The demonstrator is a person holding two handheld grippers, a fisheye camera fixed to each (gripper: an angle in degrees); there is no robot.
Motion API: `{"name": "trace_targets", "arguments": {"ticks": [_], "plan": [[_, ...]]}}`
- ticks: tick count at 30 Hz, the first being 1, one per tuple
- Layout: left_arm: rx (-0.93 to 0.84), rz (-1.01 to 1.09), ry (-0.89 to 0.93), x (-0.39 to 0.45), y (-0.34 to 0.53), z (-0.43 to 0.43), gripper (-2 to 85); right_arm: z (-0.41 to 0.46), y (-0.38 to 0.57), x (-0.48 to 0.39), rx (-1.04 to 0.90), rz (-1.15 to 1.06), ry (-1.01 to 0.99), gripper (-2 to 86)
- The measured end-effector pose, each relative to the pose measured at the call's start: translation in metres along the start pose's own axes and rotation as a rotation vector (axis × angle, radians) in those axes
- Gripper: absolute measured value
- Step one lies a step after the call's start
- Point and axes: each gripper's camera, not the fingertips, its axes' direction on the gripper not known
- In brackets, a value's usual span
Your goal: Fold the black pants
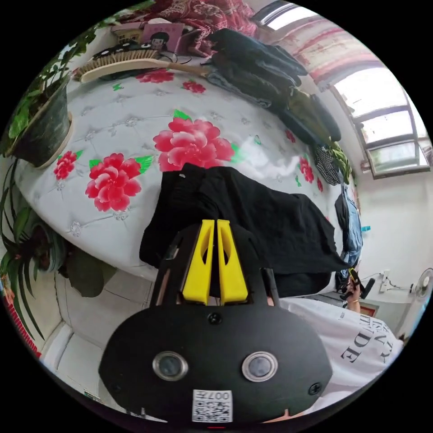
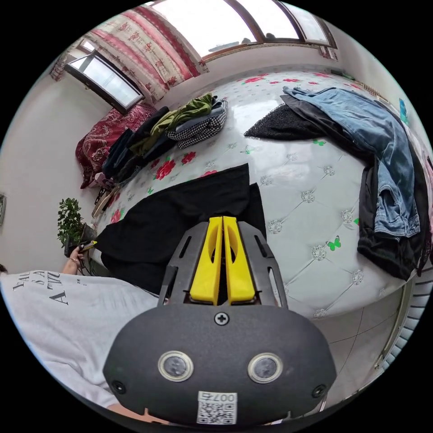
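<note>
The black pants (image 1: pixel 279 225) lie spread across the near edge of a bed with a white flowered cover (image 1: pixel 126 126). My left gripper (image 1: pixel 215 222) has its yellow jaws pressed together on one end of the cloth, which bunches up at the tips. In the right gripper view the pants (image 2: pixel 180 212) stretch away to the left, and my right gripper (image 2: pixel 222 218) is shut on their near edge. The far end of the pants reaches the other gripper in each view: the right one (image 1: pixel 354 276) and the left one (image 2: pixel 88 246).
A stack of folded dark clothes (image 1: pixel 257 63) and a long brush (image 1: pixel 131 61) lie at the bed's far side, a potted plant (image 1: pixel 45 126) beside it. Blue jeans (image 2: pixel 379 135) over dark garments cover the bed's right part. A person's white shirt (image 2: pixel 67 315) is close by.
</note>
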Motion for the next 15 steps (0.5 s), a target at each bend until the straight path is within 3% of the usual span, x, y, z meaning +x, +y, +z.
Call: {"name": "trace_targets", "arguments": {"ticks": [6, 12, 15], "plan": [[0.128, 0.117, 0.041, 0.000, 0.060, -0.062, -0.9, -0.029, 0.035, -0.005, 0.007, -0.070, 0.076, 0.0], [-0.087, -0.193, 0.069, -0.082, 0.134, 0.039, 0.8, 0.007, 0.103, 0.056, -0.125, 0.198, 0.084, 2.2], [-0.054, -0.335, 0.120, -0.103, 0.158, 0.065, 5.9, 0.007, 0.118, 0.076, -0.102, 0.300, -0.030, 6.0]]}}
